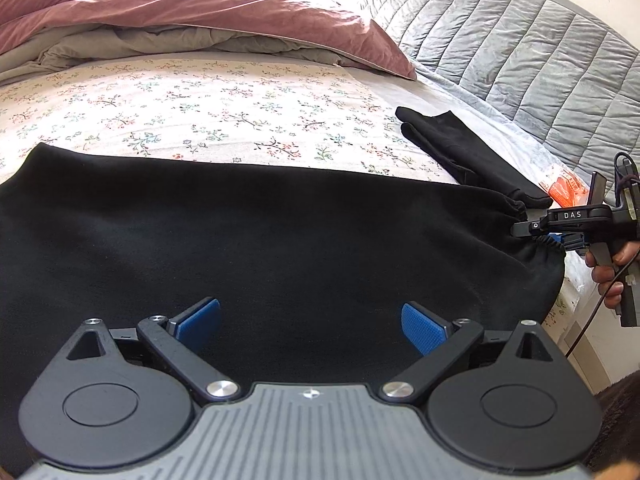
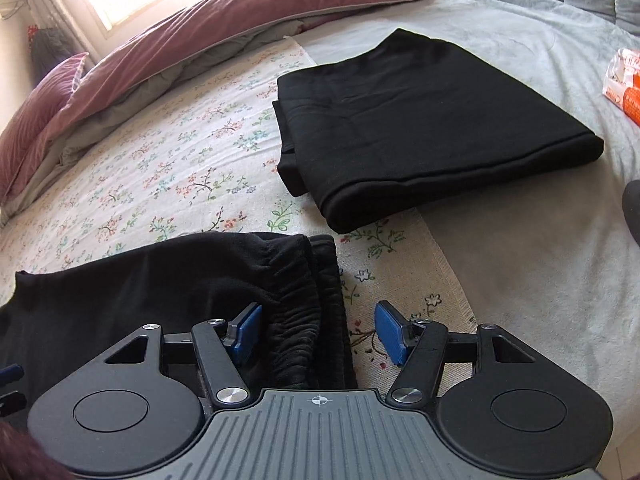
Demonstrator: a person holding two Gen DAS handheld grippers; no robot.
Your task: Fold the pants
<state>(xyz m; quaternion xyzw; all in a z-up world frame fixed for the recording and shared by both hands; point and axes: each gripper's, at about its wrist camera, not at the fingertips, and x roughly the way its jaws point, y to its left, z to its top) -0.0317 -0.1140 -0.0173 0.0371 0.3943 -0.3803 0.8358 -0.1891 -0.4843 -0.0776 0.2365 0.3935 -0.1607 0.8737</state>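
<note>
Black pants [image 1: 260, 232] lie flat on the floral bed sheet [image 1: 200, 96]. My left gripper [image 1: 311, 326] is open just above the black cloth, with nothing between its blue pads. My right gripper [image 2: 318, 332] is open around the gathered elastic waistband [image 2: 304, 304] of the pants; the band lies between the pads. The right gripper also shows in the left wrist view [image 1: 532, 232], at the right end of the pants. The pants show in the right wrist view too [image 2: 120, 292].
A second black garment, folded [image 2: 420, 128], lies beyond the pants on the grey blanket [image 2: 520, 240]; it also shows in the left wrist view [image 1: 460, 152]. A mauve duvet [image 1: 200, 12] is piled at the far side. An orange packet [image 2: 628, 92] lies at the right.
</note>
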